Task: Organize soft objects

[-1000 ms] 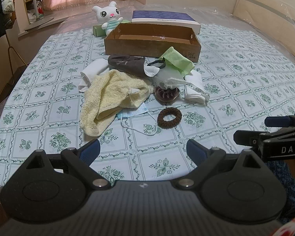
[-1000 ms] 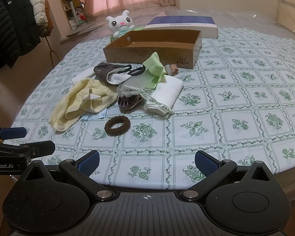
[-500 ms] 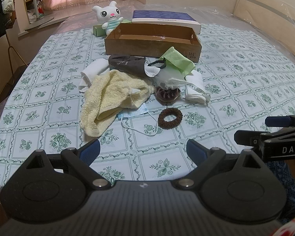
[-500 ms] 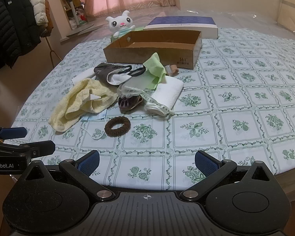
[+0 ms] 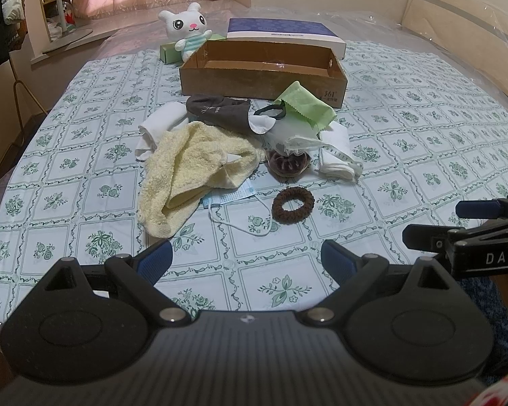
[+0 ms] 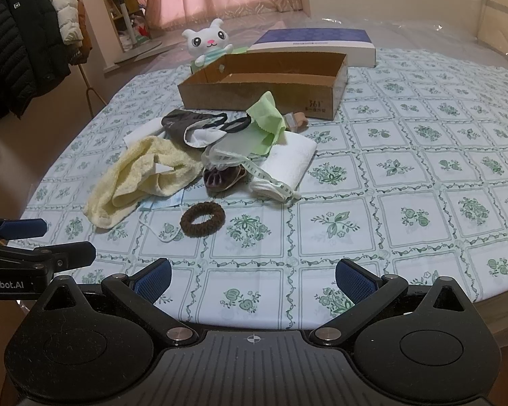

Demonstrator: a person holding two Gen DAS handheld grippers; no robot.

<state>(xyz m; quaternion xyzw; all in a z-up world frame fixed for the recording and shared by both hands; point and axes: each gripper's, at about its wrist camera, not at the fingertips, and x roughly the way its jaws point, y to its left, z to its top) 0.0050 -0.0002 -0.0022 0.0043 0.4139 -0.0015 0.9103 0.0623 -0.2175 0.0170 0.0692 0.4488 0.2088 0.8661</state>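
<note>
At the far left of the heap, the yellow towel (image 5: 189, 172) is lying crumpled on the worktop (image 5: 423, 142), draping over a blue face mask (image 5: 228, 198) whose ear loop is trailing out toward the near edge. Just right of it, a brown scrunchie (image 5: 293, 205) is sitting alone and flat, probably the easiest first pick since nothing is covering it. Behind these, a dark grey cloth (image 5: 216, 113), a green cloth (image 5: 304, 105) and a folded white cloth (image 5: 337, 155) are overlapping one another. The open cardboard box (image 5: 264, 79) is waiting empty at the back, seemingly the place meant for them, with a plush rabbit (image 5: 184, 32) beside its left corner. The left hand-held gripper (image 5: 247, 258) is hovering at the near edge with fingers spread wide and nothing between them. The right hand-held gripper (image 6: 252, 277) is doing likewise, spread and empty, aimed at the pile.
</note>
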